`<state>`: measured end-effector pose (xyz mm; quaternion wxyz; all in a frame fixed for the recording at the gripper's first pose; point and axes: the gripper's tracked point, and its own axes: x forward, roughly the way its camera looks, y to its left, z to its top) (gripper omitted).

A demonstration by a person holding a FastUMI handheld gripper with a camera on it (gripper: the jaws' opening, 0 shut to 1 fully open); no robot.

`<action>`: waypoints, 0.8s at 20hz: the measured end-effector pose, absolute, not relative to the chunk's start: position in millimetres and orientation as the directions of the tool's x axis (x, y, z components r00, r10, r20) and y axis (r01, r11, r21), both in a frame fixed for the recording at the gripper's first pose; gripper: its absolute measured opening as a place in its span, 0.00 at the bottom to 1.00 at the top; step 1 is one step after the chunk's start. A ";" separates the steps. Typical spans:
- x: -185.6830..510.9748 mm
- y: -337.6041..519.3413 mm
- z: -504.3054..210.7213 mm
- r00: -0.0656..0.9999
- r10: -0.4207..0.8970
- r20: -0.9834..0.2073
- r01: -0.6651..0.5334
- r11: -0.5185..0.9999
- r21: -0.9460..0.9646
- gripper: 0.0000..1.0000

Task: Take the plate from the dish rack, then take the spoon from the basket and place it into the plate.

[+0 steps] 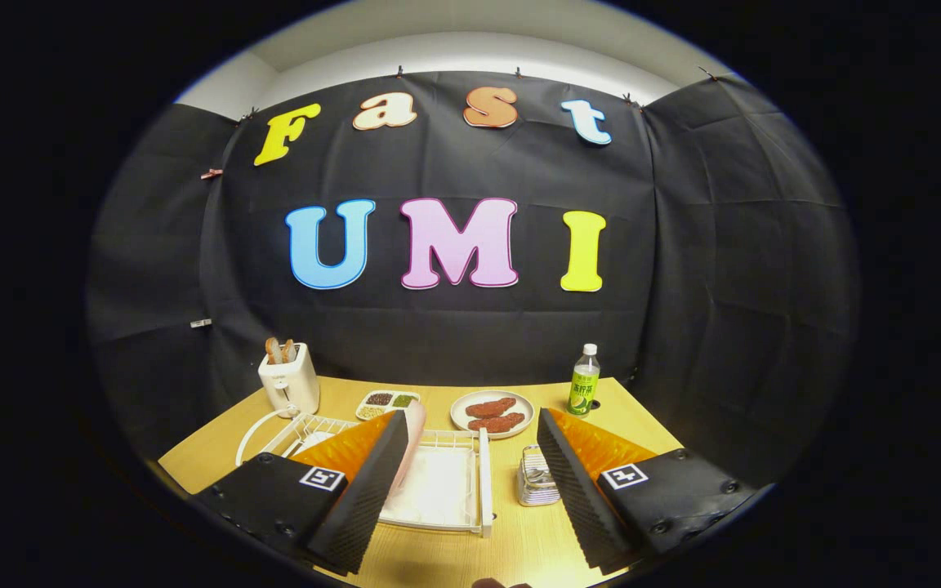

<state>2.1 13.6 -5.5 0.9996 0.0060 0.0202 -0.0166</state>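
Pink plate (415, 441) stands in the rack (446, 482), beside the left finger. Tongs (470, 457) gape empty; a skewed approach could topple it.

Wooden table (601, 404) carries toaster (289, 377), dish rack (446, 482), bottle (584, 380), basket (537, 476).

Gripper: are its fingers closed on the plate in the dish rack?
No: the gripper is open, fingers wide apart above the dish rack, with the pink plate standing in it beside the left finger.
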 end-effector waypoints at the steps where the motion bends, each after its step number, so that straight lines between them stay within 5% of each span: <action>1: 3.5 17.2 -4.3 0.999 -0.029 -0.041 0.030 0.999 0.012 0.98; 11: 53.2 52.0 -4.7 0.986 -0.010 -0.167 0.004 0.999 -0.032 0.98; 16: 94.4 73.5 -36.9 0.945 -0.040 -0.325 -0.020 0.984 -0.177 0.98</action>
